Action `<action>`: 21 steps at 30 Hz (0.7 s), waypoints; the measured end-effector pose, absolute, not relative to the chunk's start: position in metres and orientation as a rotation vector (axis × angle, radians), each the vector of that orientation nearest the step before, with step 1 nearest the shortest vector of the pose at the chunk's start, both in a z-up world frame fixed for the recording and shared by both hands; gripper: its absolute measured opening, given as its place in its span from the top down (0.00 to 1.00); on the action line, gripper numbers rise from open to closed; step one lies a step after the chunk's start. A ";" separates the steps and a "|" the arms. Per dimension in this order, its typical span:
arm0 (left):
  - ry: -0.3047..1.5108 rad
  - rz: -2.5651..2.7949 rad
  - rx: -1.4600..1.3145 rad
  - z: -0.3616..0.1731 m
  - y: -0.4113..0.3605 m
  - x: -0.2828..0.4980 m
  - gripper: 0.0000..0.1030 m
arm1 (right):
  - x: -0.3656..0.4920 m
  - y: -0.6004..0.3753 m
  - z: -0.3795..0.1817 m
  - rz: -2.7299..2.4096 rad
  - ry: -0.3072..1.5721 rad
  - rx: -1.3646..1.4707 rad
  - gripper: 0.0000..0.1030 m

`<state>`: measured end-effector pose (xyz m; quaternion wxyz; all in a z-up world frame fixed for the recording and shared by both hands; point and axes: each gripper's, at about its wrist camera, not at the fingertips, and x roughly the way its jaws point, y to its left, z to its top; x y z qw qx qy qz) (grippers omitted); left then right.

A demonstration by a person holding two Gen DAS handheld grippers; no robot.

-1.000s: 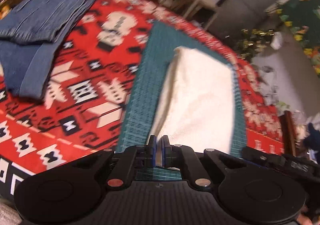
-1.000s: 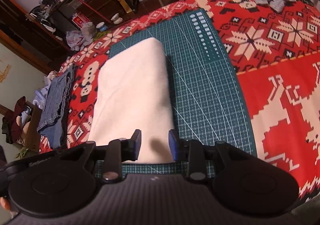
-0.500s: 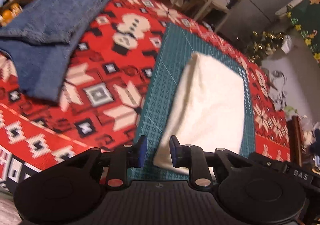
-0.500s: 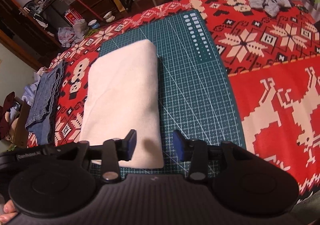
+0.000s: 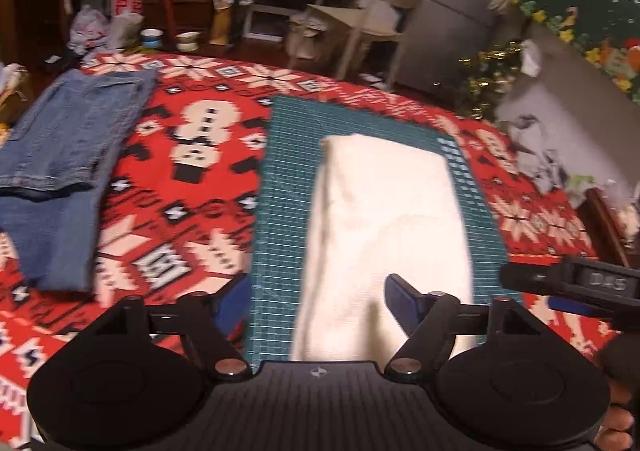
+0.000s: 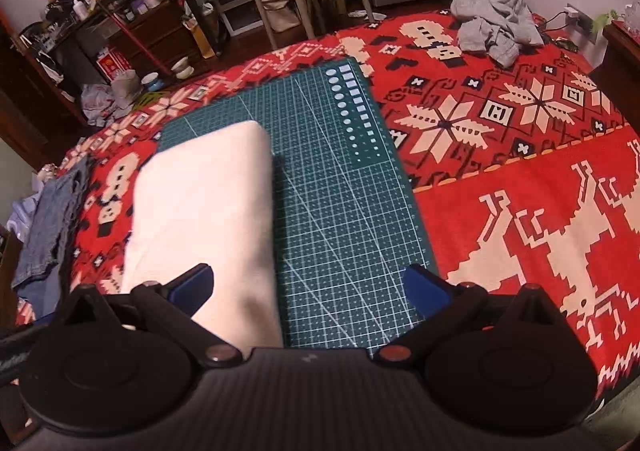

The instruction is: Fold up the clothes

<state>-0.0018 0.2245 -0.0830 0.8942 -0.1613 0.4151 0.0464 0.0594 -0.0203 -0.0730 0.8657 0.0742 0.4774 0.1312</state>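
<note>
Left and right wrist views, fold just released. The cream garment (image 5: 384,235) lies as a long folded rectangle on the green cutting mat (image 6: 332,187), which rests on the red patterned blanket (image 6: 520,155); its near end sits just under both tools. The left gripper (image 5: 316,303) has just been opening: its fingers (image 5: 400,299) stand wide apart, straddling the garment's near left edge without pressing on it. The right gripper (image 6: 308,287) has likewise just been opening, its fingers (image 6: 424,287) spread to their widest, one above the cloth's near right corner and the other above bare mat; nothing is clamped. Both tools point steeply down at the near hem, probably because that is where the folded edge was set down and let go. Folded blue jeans (image 5: 68,155) lie well apart on the blanket to the left (apparently a finished piece put aside), while a crumpled grey garment (image 6: 492,23) waits at the far right, likely a later item. The fold on the mat looks complete or nearly so.
</note>
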 end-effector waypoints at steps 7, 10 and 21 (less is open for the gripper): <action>0.817 0.176 -0.360 -0.091 0.226 -0.005 0.21 | 0.047 -0.012 -0.075 0.295 0.850 0.026 0.01; 0.790 0.175 -0.349 -0.089 0.226 -0.006 0.21 | 0.043 -0.008 -0.073 0.317 0.805 -0.033 0.01; 0.699 0.009 -0.413 -0.101 0.224 0.000 0.21 | 0.042 -0.009 -0.083 0.433 0.730 0.028 0.01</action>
